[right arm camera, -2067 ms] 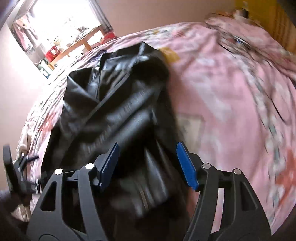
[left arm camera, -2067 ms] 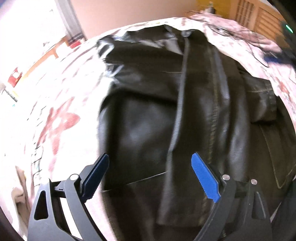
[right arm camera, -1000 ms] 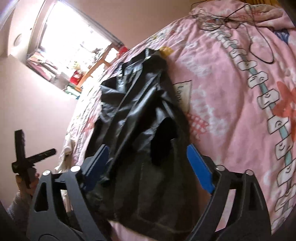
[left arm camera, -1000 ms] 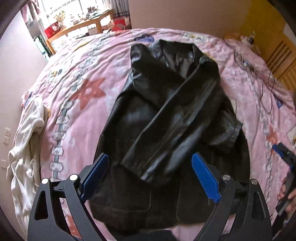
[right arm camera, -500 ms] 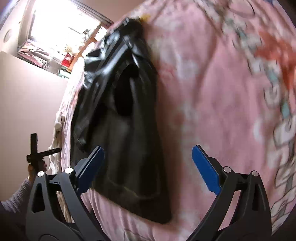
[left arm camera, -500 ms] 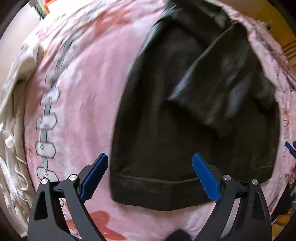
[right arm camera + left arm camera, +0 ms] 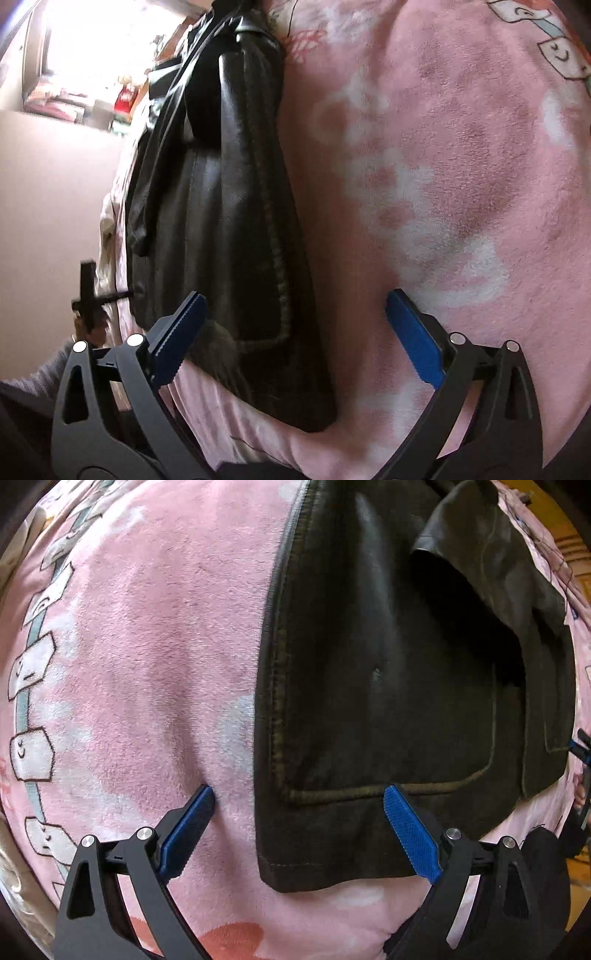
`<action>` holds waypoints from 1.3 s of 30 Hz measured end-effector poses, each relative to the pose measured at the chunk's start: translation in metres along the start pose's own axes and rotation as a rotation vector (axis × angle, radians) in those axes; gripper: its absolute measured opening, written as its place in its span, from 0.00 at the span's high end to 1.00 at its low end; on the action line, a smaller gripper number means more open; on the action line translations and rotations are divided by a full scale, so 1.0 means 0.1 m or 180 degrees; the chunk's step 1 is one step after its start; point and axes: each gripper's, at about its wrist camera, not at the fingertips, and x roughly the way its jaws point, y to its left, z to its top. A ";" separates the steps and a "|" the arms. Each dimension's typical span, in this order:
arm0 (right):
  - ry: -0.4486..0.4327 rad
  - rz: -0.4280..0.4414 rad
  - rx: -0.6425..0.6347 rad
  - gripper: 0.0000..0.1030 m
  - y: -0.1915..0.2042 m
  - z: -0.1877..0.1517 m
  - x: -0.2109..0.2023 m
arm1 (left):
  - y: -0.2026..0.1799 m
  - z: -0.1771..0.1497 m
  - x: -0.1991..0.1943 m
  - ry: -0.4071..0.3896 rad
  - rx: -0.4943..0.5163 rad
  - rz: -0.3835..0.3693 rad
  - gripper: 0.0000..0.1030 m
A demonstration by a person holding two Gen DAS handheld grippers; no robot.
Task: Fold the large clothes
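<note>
Both my grippers had dropped from a high view of the whole jacket to its hem on the pink blanket (image 7: 140, 657), setting up the bottom fold; my left gripper (image 7: 299, 834) gaped, empty, astride the near left corner of the jacket (image 7: 369, 686); my right gripper (image 7: 295, 332), empty too and spread wide, straddled the jacket's right corner (image 7: 236, 236); farther up lay a folded-in sleeve (image 7: 491, 557).

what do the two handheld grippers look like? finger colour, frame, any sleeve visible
Both match: the left gripper and right gripper have black skeletal frames with triangular cut-outs and silver pivot pins. Each finger ends in a flat blue pad with a ribbed, toothed gripping face. No cables show. In the right wrist view, a light grey knit sleeve shows at lower left.
</note>
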 end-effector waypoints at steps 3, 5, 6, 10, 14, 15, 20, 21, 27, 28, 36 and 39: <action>0.0092 0.0199 -0.0100 0.07 0.14 -0.08 0.05 | -0.14 -0.06 -0.04 -0.0059 0.0008 -0.0189 0.13; 0.0212 0.0368 -0.0193 0.07 0.23 -0.15 0.14 | -0.28 -0.10 -0.09 -0.0097 0.0089 -0.0335 0.13; 0.0241 0.0387 -0.0260 0.07 0.26 -0.20 0.17 | -0.36 -0.11 -0.11 -0.0121 0.0147 -0.0343 0.13; 0.0224 0.0551 -0.0157 0.07 0.23 -0.24 0.22 | -0.53 -0.14 -0.15 -0.0181 0.0232 -0.0417 0.28; 0.0180 0.0450 -0.0284 0.07 0.24 -0.26 0.25 | -0.64 -0.09 -0.17 -0.0229 0.0366 -0.0507 0.48; 0.0185 0.0420 -0.0282 0.07 0.25 -0.26 0.28 | -0.66 -0.09 -0.15 -0.0217 0.0385 -0.0481 0.48; 0.0229 0.0611 -0.0271 0.07 0.31 -0.23 0.40 | -0.73 -0.10 -0.14 -0.0247 0.0373 -0.0475 0.63; 0.0258 0.0528 -0.0290 0.07 0.32 -0.22 0.42 | -0.76 -0.11 -0.14 -0.0258 0.0378 -0.0461 0.66; 0.0302 0.0328 -0.0348 0.06 0.31 -0.18 0.58 | -0.74 -0.12 -0.15 -0.0248 0.0448 -0.0403 0.79; 0.0323 0.0292 -0.0404 0.05 0.33 -0.19 0.61 | -0.75 -0.11 -0.15 -0.0248 0.0444 -0.0399 0.80; 0.0195 -0.0129 -0.0710 0.23 0.42 -0.31 0.58 | -0.71 -0.15 -0.19 -0.0308 0.0323 -0.0159 0.47; 0.0181 0.0051 -0.0497 0.25 0.31 -0.26 0.52 | -0.66 -0.22 -0.25 -0.0372 0.0345 0.0130 0.31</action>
